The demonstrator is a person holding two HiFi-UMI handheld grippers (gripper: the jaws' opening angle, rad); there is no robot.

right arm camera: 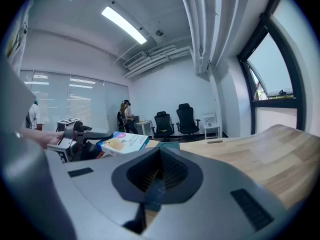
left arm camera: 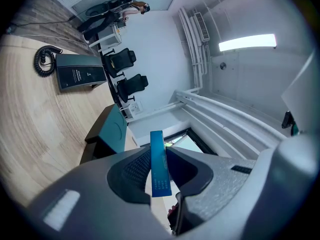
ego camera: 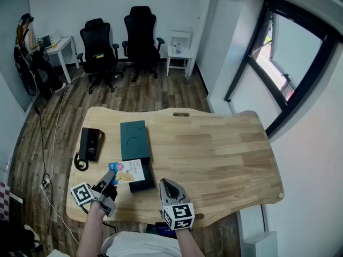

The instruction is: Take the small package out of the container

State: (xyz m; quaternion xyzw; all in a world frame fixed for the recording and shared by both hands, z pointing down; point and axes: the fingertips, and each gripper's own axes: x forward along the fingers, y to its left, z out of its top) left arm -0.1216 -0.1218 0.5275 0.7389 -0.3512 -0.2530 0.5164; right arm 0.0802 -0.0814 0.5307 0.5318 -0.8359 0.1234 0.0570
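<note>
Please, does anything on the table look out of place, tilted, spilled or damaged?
Nothing is spilled or visibly damaged. Only the small package is off the table: the left gripper clamps it, tilted, over the black container. The right gripper is shut and empty.

Black desk phone [ego camera: 91,144] on wooden table [ego camera: 214,154]; two office chairs [ego camera: 99,47] beyond.
</note>
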